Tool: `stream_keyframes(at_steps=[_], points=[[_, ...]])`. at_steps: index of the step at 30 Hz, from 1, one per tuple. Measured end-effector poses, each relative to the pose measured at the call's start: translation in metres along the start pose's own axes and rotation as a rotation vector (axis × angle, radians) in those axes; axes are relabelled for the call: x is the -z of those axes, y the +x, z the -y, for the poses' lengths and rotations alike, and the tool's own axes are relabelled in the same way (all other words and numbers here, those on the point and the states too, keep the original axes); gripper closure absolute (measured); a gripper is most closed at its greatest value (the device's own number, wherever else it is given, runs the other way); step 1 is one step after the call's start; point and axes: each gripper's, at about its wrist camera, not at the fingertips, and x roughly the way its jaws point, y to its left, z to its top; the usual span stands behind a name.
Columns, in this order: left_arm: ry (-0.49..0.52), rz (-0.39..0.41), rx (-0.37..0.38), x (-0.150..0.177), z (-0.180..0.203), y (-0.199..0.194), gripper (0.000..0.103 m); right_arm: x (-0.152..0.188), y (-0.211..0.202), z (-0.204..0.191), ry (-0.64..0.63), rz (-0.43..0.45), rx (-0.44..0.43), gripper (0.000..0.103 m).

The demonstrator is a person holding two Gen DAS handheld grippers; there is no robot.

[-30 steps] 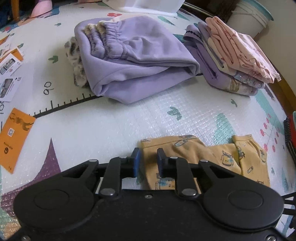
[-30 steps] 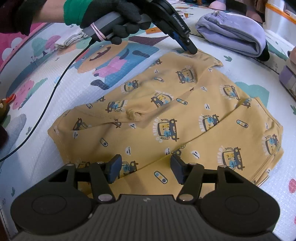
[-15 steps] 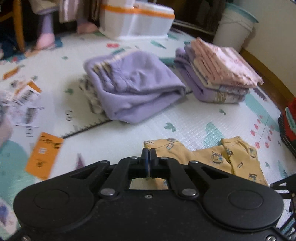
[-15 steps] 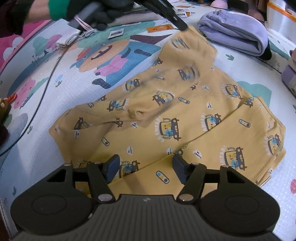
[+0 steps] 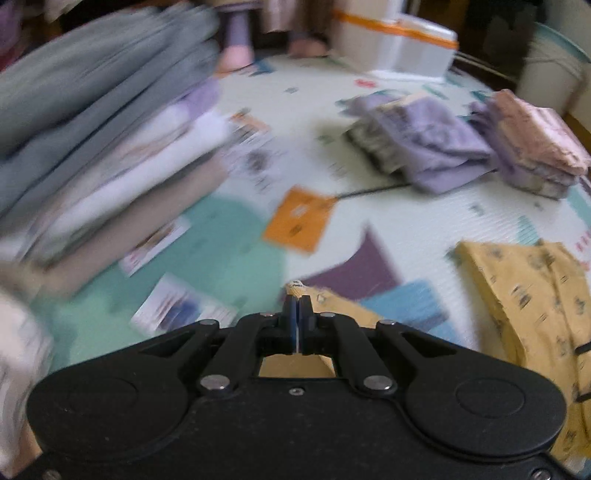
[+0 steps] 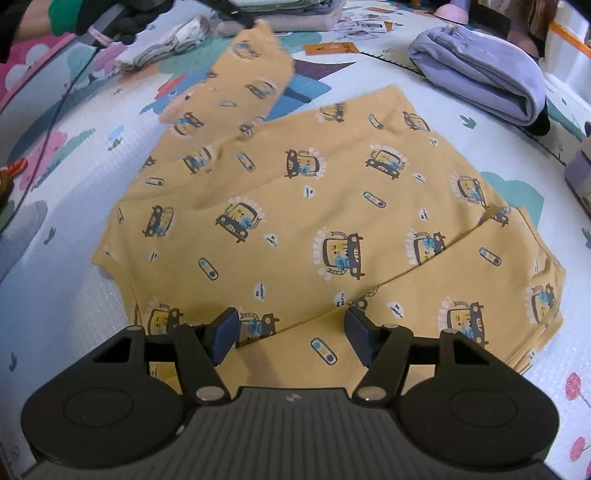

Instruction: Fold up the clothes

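Observation:
A yellow car-print shirt lies flat on the play mat. One sleeve is lifted and stretched away toward the far left. My left gripper is shut on that sleeve's end, with yellow cloth showing just past its tips; the left wrist view is blurred. In the right wrist view the left gripper appears at the top, held by a gloved hand. My right gripper is open just above the shirt's near edge, its pads not pressing on the cloth.
A folded purple garment lies beyond the shirt at the right. A pink and purple folded stack sits further back. A tall pile of folded clothes rises at the left. Cards, one orange, litter the mat. A cable trails left.
The left gripper shut on the sleeve's end, then lifted and pulled it out to the left, away from the shirt's body. The right gripper stayed put, its jaws a little wider.

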Motion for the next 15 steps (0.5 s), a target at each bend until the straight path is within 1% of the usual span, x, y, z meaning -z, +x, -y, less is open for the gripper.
stream_keyframes(at_steps=[4,6,8,13,15], points=[[-0.044,-0.027,-0.043,0.031,-0.026,-0.007,0.103,-0.001,0.003,-0.008,-0.035,-0.016,0.023,0.032],[-0.062,-0.040,-0.056,0.045,-0.036,-0.008,0.103,-0.001,0.006,-0.013,-0.056,-0.024,0.035,0.028],[-0.085,-0.043,-0.064,0.056,-0.044,-0.008,0.103,0.000,0.008,-0.017,-0.072,-0.032,0.049,0.026],[-0.126,-0.026,-0.052,0.070,-0.057,-0.001,0.103,-0.001,0.010,-0.021,-0.068,-0.040,0.072,0.026],[-0.121,-0.010,-0.042,0.068,-0.057,0.001,0.103,-0.003,0.011,-0.022,-0.068,-0.045,0.079,0.026]])
